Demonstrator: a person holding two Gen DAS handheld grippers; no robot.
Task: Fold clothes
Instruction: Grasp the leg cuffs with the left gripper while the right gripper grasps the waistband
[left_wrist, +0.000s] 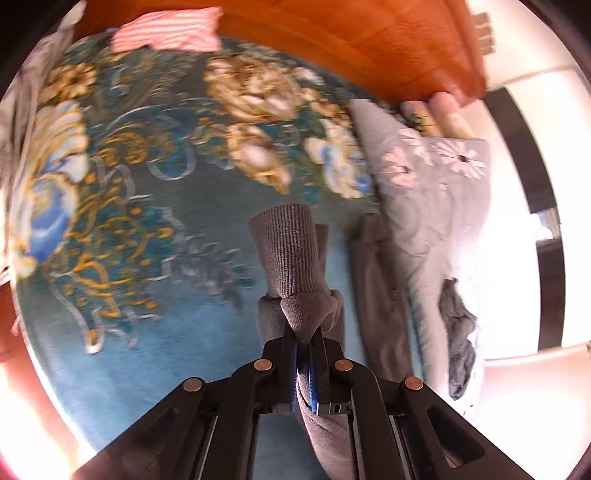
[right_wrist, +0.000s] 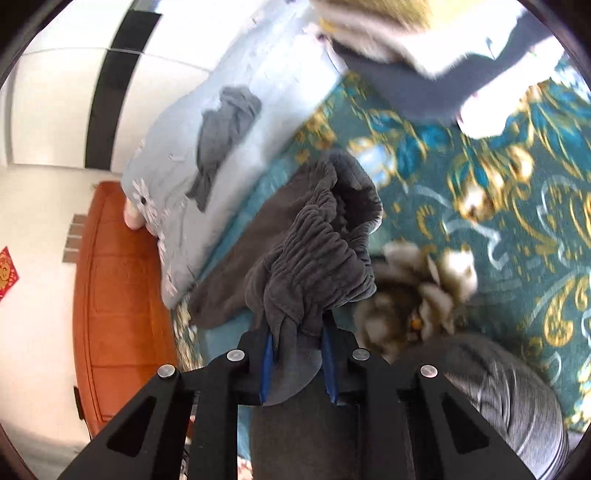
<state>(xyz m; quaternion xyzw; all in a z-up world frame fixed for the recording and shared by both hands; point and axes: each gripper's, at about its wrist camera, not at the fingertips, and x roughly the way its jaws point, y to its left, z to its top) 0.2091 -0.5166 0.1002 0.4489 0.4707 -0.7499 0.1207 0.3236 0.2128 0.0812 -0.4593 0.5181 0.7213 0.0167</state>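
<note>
1. The left tongs (left_wrist: 304, 345) are pinching a ribbed cuff end of the grey trousers (left_wrist: 291, 258) between nearly shut pads, low in the middle of the left view, over the blue floral bed (left_wrist: 147, 221).
2. The right tongs (right_wrist: 299, 365) are gripping the gathered waistband (right_wrist: 314, 236) of the same trousers, jaws standing a little apart around the bunched cloth, at the centre of the right view.
3. Judging from this, the fold is only beginning: both ends are being held up and no crease is showing yet.
4. A dark grey garment (right_wrist: 225, 136) is lying crumpled on the pale duvet (right_wrist: 258, 74), upper left of the right view, looking unfolded.
5. A striped pink piece (left_wrist: 170, 29) is sitting at the top of the left view; I cannot tell whether it is folded.
</note>
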